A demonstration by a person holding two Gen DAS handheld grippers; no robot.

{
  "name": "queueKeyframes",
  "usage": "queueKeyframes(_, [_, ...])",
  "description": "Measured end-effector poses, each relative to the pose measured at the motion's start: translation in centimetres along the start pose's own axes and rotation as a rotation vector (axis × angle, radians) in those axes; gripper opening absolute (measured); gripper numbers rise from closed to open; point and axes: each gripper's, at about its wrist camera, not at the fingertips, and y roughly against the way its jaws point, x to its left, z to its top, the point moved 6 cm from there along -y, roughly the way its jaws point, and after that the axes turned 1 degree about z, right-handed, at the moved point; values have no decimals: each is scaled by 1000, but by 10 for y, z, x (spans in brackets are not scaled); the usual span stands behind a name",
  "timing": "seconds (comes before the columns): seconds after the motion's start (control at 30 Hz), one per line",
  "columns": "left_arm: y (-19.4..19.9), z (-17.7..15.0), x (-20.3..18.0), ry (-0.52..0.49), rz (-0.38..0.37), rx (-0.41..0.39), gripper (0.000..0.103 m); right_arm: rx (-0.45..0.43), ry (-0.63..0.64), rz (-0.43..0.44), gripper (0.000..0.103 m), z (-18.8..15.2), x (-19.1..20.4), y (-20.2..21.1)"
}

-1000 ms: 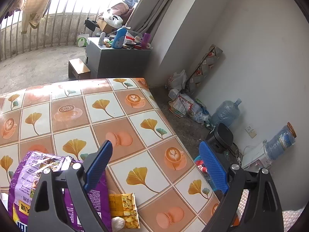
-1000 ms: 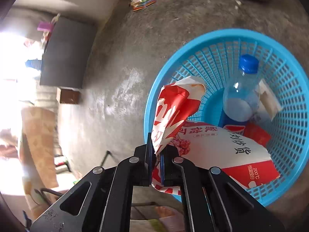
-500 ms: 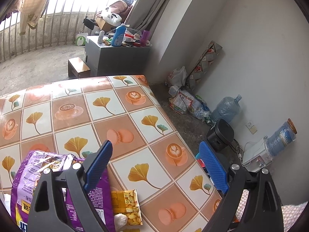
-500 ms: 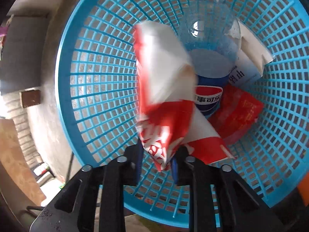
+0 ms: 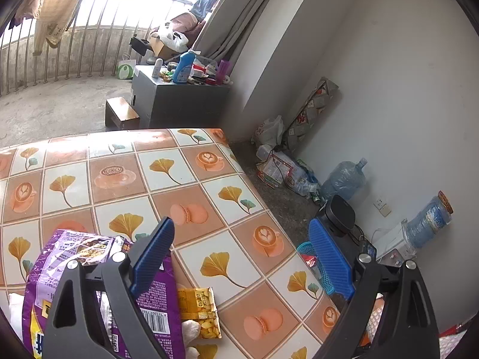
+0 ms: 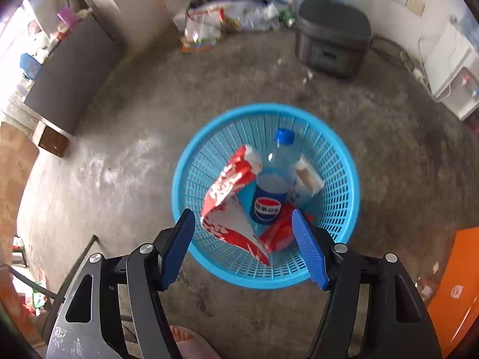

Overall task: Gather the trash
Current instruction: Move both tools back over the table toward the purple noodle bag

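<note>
Blue plastic lattice forms the round basket at the centre of the right wrist view, standing on bare grey concrete floor. Inside it lie a crumpled red-and-white snack bag, a clear Pepsi bottle with a blue cap, a flat red packet and a torn white carton. The right gripper hangs above the basket's near rim with its ribbed blue pads opening, nothing pressed between them; the snack bag lies loose below. Floor is open to the left of the basket, while a dark box-shaped appliance sits at upper right. In the left wrist view the left gripper is spread wide and empty over a table covered in glossy oilcloth printed with leaves and coffee cups. At lower left a shiny purple bag lies under the left finger, with a small yellow peanut packet just beside it. The table's right edge drops to the floor, and most of its top is bare.
</note>
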Motion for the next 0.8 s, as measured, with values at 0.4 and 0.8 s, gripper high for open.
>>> queueKeyframes(0.4, [76, 13, 52, -89, 157, -151, 89, -449, 214, 380, 89, -38, 140, 212])
queueKeyframes(0.8, [116, -33, 152, 87, 271, -75, 78, -32, 439, 833, 83, -172, 311, 225])
